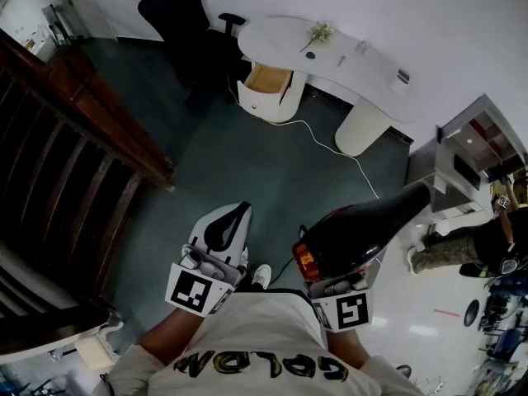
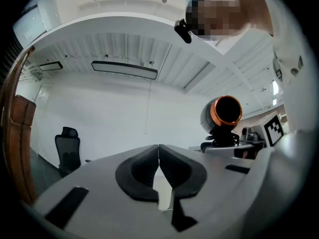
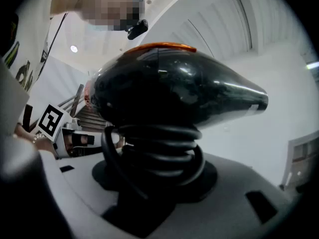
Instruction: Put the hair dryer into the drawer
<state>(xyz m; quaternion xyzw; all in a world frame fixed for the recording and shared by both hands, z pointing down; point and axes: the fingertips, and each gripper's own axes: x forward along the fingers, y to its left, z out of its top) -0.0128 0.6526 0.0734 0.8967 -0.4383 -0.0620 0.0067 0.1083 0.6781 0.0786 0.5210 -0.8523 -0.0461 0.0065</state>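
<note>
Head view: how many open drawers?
1. The drawer stands pulled out of the white desk, at the end nearest the black chair. Closed ones may be hidden.

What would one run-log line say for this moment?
right gripper: shut on hair dryer | left gripper: shut, empty | drawer: open, across room

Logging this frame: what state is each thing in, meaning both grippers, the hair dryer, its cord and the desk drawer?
Hair dryer: held up by its handle, clear of the floor.
Cord: coiled round the handle.
Right gripper: fingers shut on the handle.
Left gripper: fingers shut, nothing between them.
Drawer: pulled open.
</note>
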